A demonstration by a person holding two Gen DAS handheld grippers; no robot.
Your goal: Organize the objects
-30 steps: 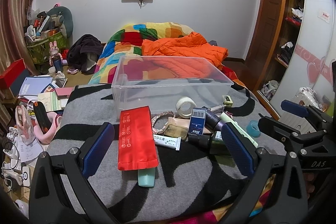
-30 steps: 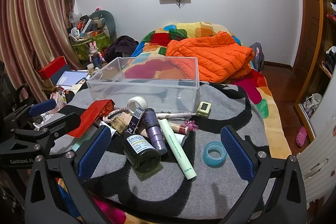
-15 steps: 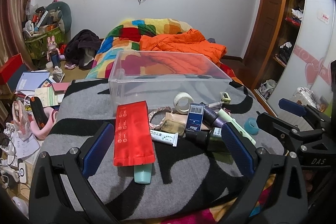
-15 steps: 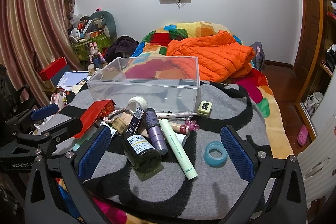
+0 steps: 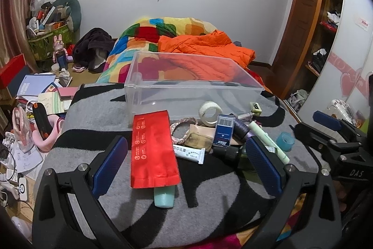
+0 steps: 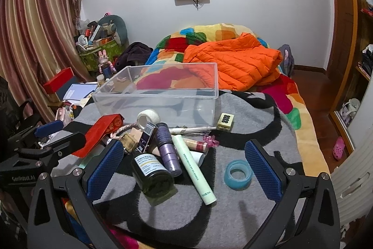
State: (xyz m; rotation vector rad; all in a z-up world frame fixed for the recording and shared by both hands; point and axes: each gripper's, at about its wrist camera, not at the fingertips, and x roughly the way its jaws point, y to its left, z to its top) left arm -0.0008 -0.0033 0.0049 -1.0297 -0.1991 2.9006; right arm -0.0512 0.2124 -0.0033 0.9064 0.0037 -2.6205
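The clear plastic storage box sits empty at the far side of the grey-and-black blanket, the clutter heaped just in front of it. My left tongs and right tongs both gape wide, holding nothing. I reckon the dark round glass bottle, lying on its side, may roll when nudged, and the flat red paper envelope may slip my pads. My right tongs read "DAS".
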